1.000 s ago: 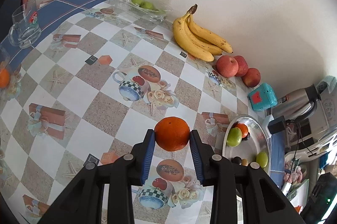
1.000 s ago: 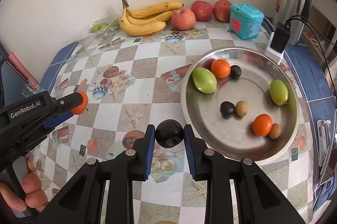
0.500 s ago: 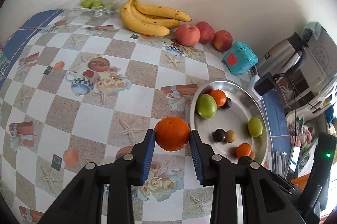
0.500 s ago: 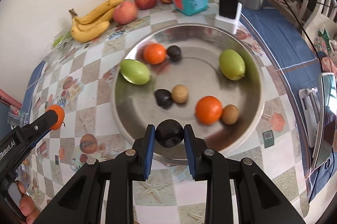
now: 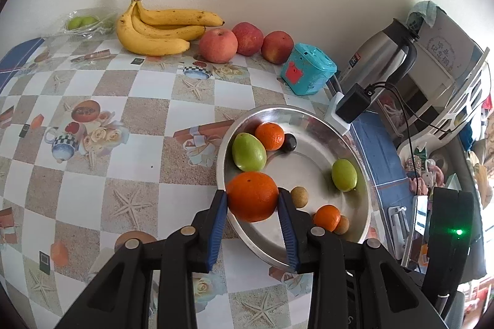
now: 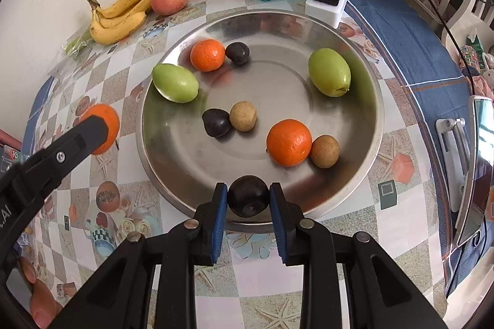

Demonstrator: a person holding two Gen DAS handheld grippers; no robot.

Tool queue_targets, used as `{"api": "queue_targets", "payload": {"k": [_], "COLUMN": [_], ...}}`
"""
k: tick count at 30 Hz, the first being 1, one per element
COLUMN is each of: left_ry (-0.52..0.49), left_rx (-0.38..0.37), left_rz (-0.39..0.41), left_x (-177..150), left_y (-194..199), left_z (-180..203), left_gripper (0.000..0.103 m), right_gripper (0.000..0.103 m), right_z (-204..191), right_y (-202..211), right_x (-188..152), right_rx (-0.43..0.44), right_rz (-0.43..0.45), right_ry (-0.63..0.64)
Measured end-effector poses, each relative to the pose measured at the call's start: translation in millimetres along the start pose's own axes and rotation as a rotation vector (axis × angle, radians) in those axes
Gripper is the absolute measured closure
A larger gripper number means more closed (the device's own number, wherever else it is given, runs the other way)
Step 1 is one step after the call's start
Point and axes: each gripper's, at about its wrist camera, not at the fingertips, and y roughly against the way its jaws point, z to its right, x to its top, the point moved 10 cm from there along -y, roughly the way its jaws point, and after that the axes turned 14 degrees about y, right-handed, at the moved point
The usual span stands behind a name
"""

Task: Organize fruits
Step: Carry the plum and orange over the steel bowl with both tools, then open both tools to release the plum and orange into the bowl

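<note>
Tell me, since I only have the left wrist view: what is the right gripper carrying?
Observer: The right gripper is shut on a small dark fruit, seen over the near rim of the steel plate.
Operator: How many dark fruits lie in the plate? I count one.
Observer: Two. A second dark fruit touches a tan fruit near the middle, hidden from you behind the orange held in front of your camera.
</note>
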Motion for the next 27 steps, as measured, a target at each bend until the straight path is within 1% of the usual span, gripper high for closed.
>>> {"api": "queue_targets", "payload": {"k": [9,20,23,25,27], "left_ry": [-0.003,-0.004,0.001,0.006,0.008], "left_rx": [0.003,0.004,0.005,0.000,-0.003], "left_rz": [-0.042,-0.078,-0.080,-0.078,-0.073], "left_x": [-10.1,-16.3,-16.4,-15.5,-14.0], "left_y": [-14.7,-21.5,-21.7,-20.5,-19.2], "left_z": [1.7,2.8,1.5,2.0,2.2], "left_gripper": [0.067,0.065,0.064,0.055,0.052], "right_gripper": [0.074,0.074,0.074,0.073,0.071], "right_z": [0.1,-3.2,-3.4,-3.3,-3.4], "right_y": [-3.4,-7.9,-8.2,-8.1,-8.2], "right_x": [-2.4,-3.0,-2.9,-2.7,-2.7], "right_rx": [-0.005,-0.005,-0.004,-0.004,-0.003], "right_rz": [-0.017,-0.034,-0.036,-0.037,-0.036], "right_ry": [0.003,0.013,0.015,0.015,0.015]}}
